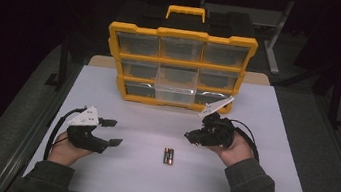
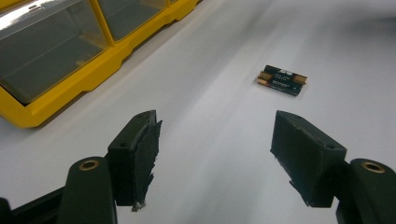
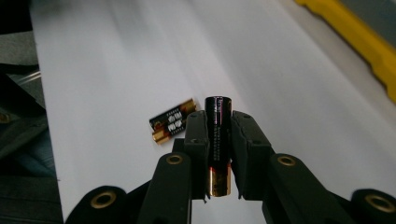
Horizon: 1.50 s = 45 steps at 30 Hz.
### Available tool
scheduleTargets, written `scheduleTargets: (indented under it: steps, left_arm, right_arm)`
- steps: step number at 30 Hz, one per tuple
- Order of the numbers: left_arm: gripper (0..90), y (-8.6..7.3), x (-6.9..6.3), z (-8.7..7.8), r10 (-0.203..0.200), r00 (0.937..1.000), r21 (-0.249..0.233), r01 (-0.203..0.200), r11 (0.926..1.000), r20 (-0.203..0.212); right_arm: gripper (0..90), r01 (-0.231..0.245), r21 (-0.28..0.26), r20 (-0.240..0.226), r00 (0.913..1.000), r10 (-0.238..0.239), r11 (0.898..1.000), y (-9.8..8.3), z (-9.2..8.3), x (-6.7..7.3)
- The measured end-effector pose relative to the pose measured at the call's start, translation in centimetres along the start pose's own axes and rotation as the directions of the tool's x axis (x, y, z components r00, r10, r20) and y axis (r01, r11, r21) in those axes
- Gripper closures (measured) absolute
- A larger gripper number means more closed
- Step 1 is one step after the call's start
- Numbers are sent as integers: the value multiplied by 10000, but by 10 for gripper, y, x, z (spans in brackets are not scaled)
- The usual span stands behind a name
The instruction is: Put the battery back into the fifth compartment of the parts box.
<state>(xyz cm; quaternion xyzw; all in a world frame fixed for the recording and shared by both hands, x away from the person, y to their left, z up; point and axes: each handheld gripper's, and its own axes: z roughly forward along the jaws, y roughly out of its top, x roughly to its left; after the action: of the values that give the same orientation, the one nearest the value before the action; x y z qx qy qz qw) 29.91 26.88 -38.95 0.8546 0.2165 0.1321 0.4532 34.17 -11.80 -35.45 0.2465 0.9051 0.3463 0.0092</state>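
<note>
Two black-and-gold batteries lie side by side on the white table, near its front middle. They also lie ahead of the left gripper and below the right gripper. My right gripper hovers above the table to their right. In the right gripper view it is shut on a third battery, which stands lengthwise between the pads. My left gripper rests at the table's left, jaws open and empty, pointing toward the pair.
A yellow organiser case with clear drawers stands upright at the back middle of the table. Its lower middle drawer looks pulled out a little. The case's yellow frame lies to the left gripper's front left.
</note>
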Motion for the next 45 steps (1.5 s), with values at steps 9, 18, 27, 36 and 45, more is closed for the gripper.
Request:
scheduleTargets:
  steps: [9, 18, 27, 36, 45]
  left_arm:
    - [317, 1, 1, -2, 29, 10000, -49, -29, 10000, -1]
    - [318, 1, 3, -4, -21, 10000, -126, 21, 9999, -12]
    - [318, 1, 3, -5, -167, 9999, -239, 166, 9996, -23]
    - [317, 0, 4, -8, -151, 9999, -209, 149, 9997, -71]
    - [317, -1, 4, -8, -130, 9999, -254, 128, 9996, -63]
  right_arm:
    - [761, 742, -382, -122, 9971, -748, 9965, 31, -26, -4]
    - [761, 1240, -508, -96, 9922, -1247, 9910, 68, -50, -7]
    - [761, 1678, -341, 25, 9858, -1678, 9852, 111, -63, -13]
    - [761, 1783, -300, 211, 9839, -1777, 9835, 148, -61, -26]
    - [761, 1476, -264, 510, 9879, -1461, 9887, 166, -51, -45]
